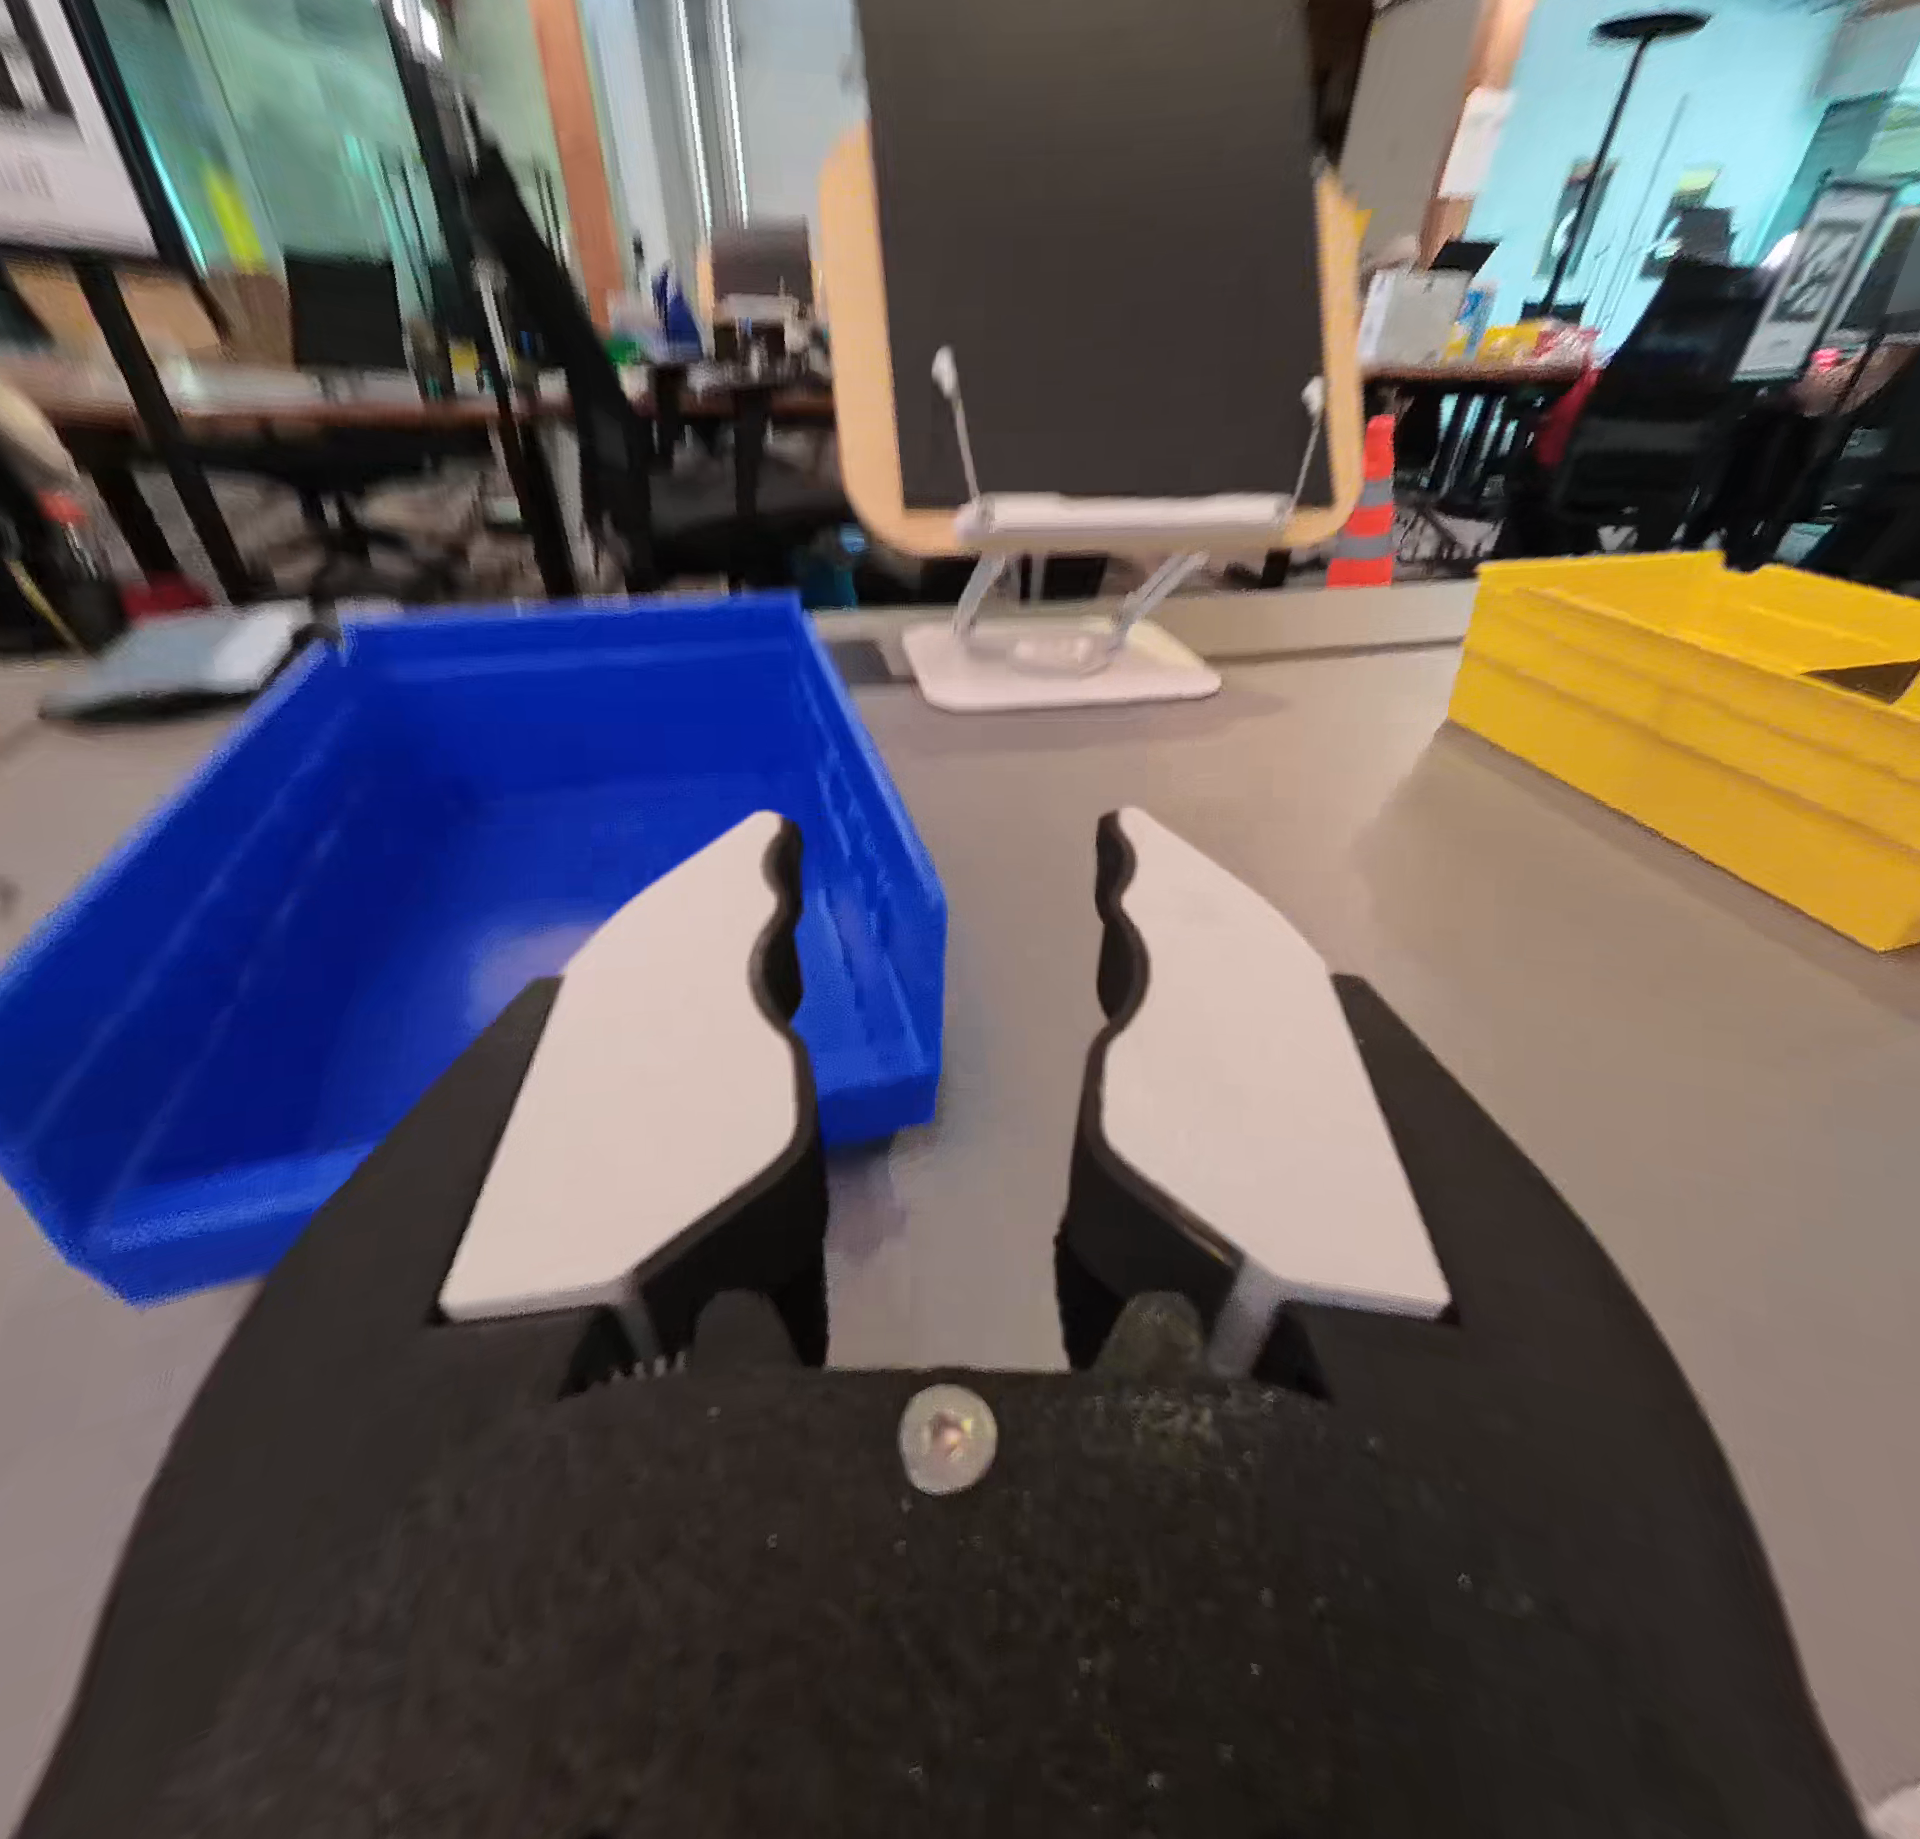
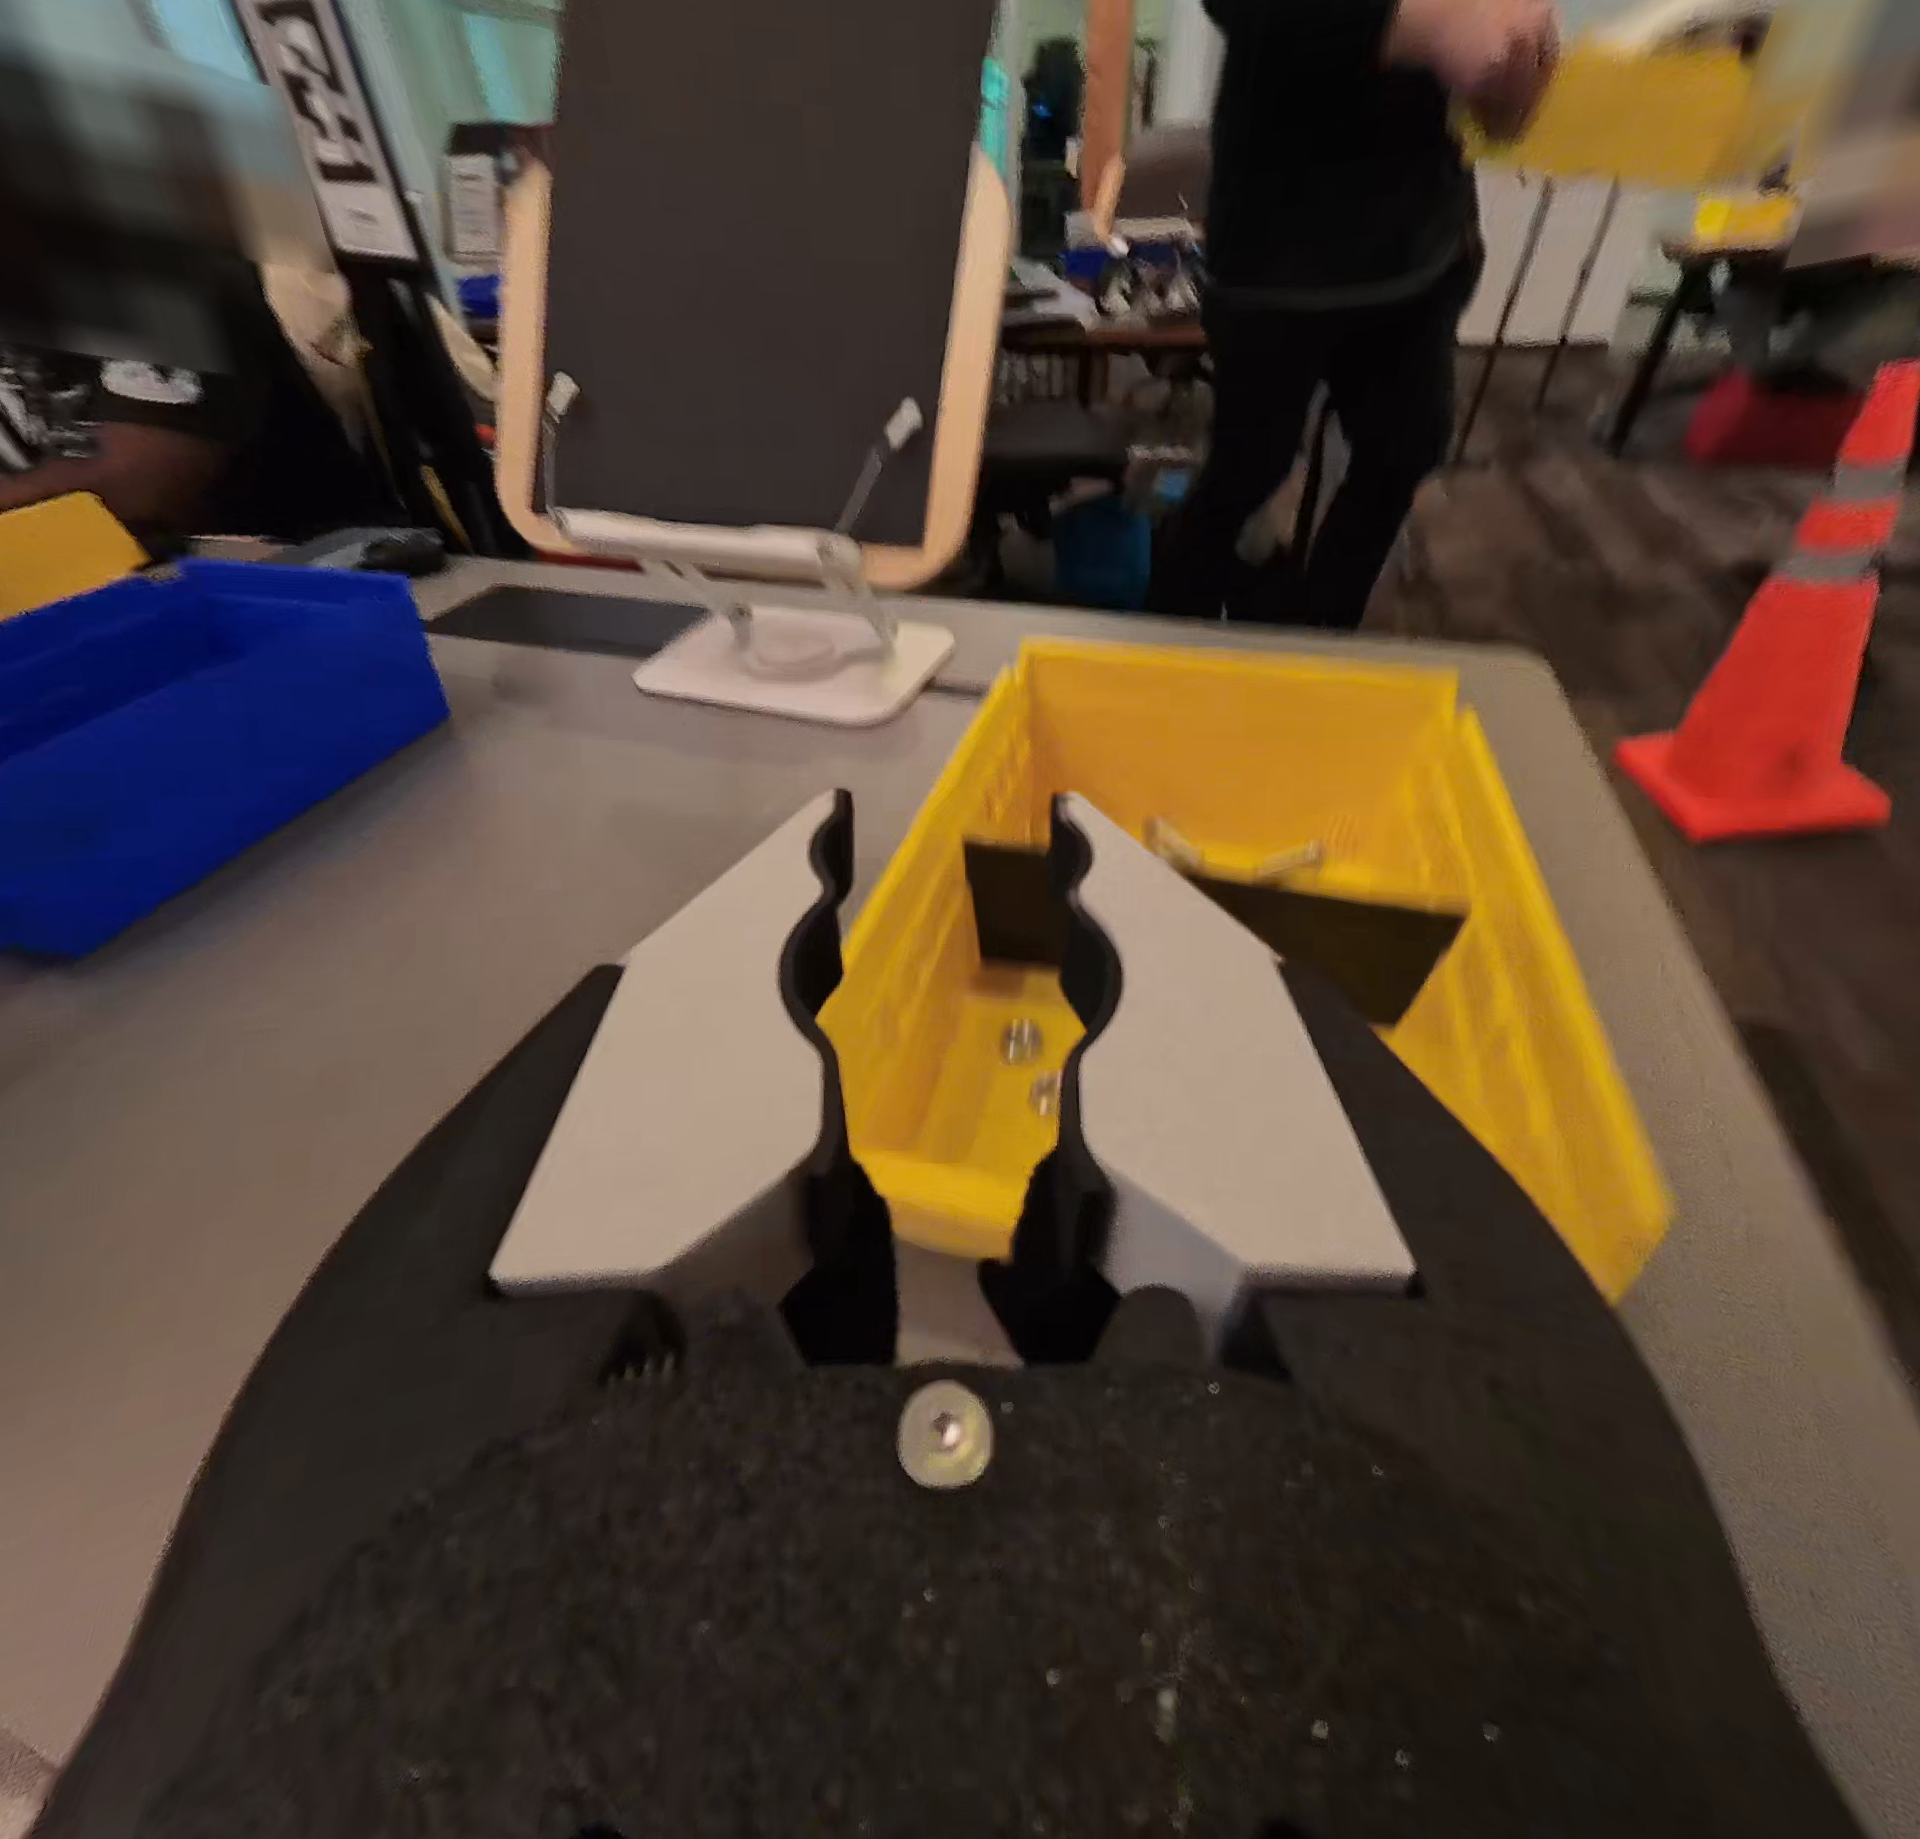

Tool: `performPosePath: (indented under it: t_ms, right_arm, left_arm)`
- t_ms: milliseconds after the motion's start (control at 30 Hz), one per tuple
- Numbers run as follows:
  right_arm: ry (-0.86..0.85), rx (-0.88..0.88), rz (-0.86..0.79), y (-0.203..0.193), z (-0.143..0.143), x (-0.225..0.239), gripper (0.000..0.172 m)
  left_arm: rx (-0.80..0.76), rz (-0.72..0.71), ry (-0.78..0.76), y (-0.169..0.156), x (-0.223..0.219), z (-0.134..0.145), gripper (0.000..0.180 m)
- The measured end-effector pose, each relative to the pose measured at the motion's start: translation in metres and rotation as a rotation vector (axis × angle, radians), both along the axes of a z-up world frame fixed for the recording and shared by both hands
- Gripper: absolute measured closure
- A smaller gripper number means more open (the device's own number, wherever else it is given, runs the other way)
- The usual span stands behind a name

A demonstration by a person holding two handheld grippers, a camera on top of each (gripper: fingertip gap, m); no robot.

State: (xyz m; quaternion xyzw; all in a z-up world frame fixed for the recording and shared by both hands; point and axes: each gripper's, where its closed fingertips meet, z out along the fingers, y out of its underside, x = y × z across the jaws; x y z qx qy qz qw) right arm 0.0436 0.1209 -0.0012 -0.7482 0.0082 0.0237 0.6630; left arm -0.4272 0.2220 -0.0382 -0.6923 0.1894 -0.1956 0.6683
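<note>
Nearest me, my left gripper (image 1: 948,833) hangs open and bare above the grey table (image 1: 1299,906), beside the blue bin (image 1: 416,854). My right gripper (image 2: 948,813) is open too, nothing held, over the yellow bin (image 2: 1247,740) with its black divider (image 2: 1340,937) and small metal parts (image 2: 1023,1041).

The blue bin (image 2: 156,750) is cut off at the left edge, and the background person (image 2: 1340,231) is blurred.

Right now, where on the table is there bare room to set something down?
The widest bare patch lies between the blue bin and the yellow bin, in front of the white stand. The table's near left part is also free. The yellow bin fills the right edge.
</note>
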Motion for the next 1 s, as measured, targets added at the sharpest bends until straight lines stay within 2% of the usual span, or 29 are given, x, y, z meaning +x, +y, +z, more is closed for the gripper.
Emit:
performPosePath:
  t_ms: [100, 167, 233, 300, 367, 467, 700, 867, 1000]
  right_arm:
    - [0.041, -0.027, -0.108, -0.014, -0.07, 0.006, 0.13]
    - [0.042, -0.047, -0.139, -0.017, -0.089, 0.009, 0.13]
    - [-0.003, -0.032, -0.113, -0.01, -0.083, 0.007, 0.13]
    - [-0.091, -0.027, -0.154, -0.004, -0.086, 0.016, 0.131]
    - [-0.073, -0.057, -0.128, 0.002, -0.094, 0.014, 0.131]
    - [-0.019, -0.048, -0.09, 0.003, -0.098, 0.008, 0.131]
    - [-0.08, -0.05, -0.072, 0.0, -0.098, 0.0, 0.132]
    - [-0.027, -0.034, -0.072, -0.001, -0.097, 0.003, 0.131]
    - [-0.033, 0.036, -0.031, -0.003, -0.083, -0.01, 0.116]
  left_arm:
    - [-0.123, 0.047, 0.016, 0.016, -0.013, -0.03, 0.143]
    - [-0.148, 0.081, 0.068, 0.025, -0.02, -0.045, 0.145]
    - [-0.222, 0.083, 0.087, 0.029, -0.021, -0.059, 0.145]
    - [-0.26, 0.098, 0.086, 0.033, -0.022, -0.066, 0.145]
    - [-0.294, 0.126, 0.119, 0.037, -0.026, -0.075, 0.138]
    - [-0.344, 0.15, 0.147, 0.037, -0.029, -0.087, 0.139]
    - [-0.343, 0.148, 0.142, 0.036, -0.032, -0.086, 0.139]
    - [-0.351, 0.134, 0.133, 0.036, -0.031, -0.088, 0.138]
    - [-0.28, 0.176, 0.13, 0.04, -0.033, -0.078, 0.135]
